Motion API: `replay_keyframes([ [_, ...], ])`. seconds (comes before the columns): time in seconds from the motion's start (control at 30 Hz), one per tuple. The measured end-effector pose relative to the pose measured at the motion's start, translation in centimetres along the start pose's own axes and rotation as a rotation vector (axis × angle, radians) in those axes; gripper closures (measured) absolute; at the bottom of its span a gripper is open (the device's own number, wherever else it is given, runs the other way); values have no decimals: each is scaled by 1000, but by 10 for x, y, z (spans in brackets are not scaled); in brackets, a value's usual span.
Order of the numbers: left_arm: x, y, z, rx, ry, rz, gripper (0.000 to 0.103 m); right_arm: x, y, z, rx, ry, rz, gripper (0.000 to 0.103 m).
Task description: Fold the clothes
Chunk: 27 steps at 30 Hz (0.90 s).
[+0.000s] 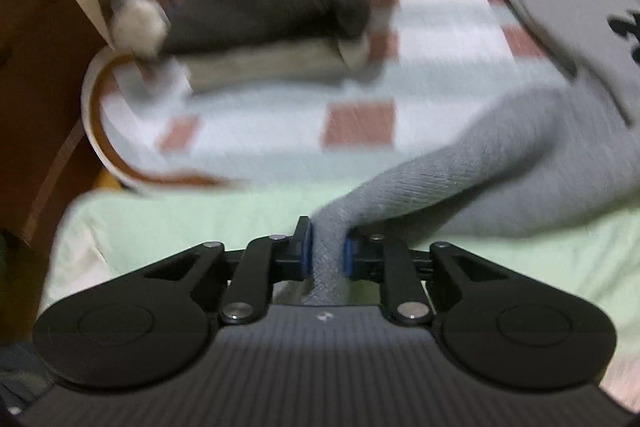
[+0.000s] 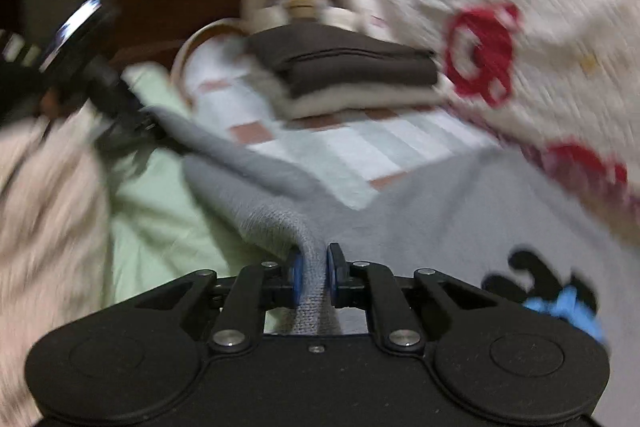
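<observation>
Both hand-held grippers, left (image 1: 326,251) and right (image 2: 313,277), are pinching the grey sweater (image 2: 420,211) edge, stretching it over the bed (image 1: 180,223) for folding.

No text can be read; the black and blue print on the grey knit sweater (image 2: 460,211) is blurred.

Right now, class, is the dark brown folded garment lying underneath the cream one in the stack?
No. In the right wrist view the dark brown folded garment lies on top of the cream folded garment.
</observation>
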<state>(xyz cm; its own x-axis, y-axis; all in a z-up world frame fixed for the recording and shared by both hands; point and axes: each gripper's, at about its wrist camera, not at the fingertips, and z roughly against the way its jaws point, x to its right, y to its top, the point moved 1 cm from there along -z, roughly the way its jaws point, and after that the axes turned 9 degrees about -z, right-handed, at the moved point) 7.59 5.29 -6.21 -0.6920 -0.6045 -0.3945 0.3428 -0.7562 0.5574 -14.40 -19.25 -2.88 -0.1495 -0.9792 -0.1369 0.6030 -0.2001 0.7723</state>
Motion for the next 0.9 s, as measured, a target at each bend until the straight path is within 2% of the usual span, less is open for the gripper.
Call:
replay_keyframes([
  [0.17,-14,52,-11,95,-7,138,92,57,2,-25,-55,-19,-251,95],
  [0.23,-19,73,-30,83,-30,240,92,76,-3,-45,-104,-14,-364,95],
  [0.27,-18,80,-40,69,-25,282,92,86,-5,-53,-127,-39,-404,94],
  [0.4,-2,91,-75,22,24,373,93,113,-14,-69,-209,-147,-461,94],
  [0.47,5,87,-81,12,28,356,93,118,-11,-54,-171,-123,-529,85],
  [0.53,5,82,-79,22,35,346,93,113,-7,-32,-134,-61,-578,82],
  [0.57,2,80,-77,31,37,356,93,107,-6,-23,-131,-27,-585,75],
  [0.63,-2,77,-73,47,43,376,93,84,-3,-12,-158,53,-523,63],
  [0.73,-9,72,-67,73,51,407,93,38,-3,-7,-239,168,-364,61],
  [0.8,-13,68,-62,89,56,427,93,6,-8,-12,-252,179,-229,59],
  [0.87,-18,65,-58,106,61,447,93,-23,-15,-18,-259,164,-81,46],
  [0.9,-20,63,-56,115,64,457,93,-36,-20,-23,-264,141,1,44],
])
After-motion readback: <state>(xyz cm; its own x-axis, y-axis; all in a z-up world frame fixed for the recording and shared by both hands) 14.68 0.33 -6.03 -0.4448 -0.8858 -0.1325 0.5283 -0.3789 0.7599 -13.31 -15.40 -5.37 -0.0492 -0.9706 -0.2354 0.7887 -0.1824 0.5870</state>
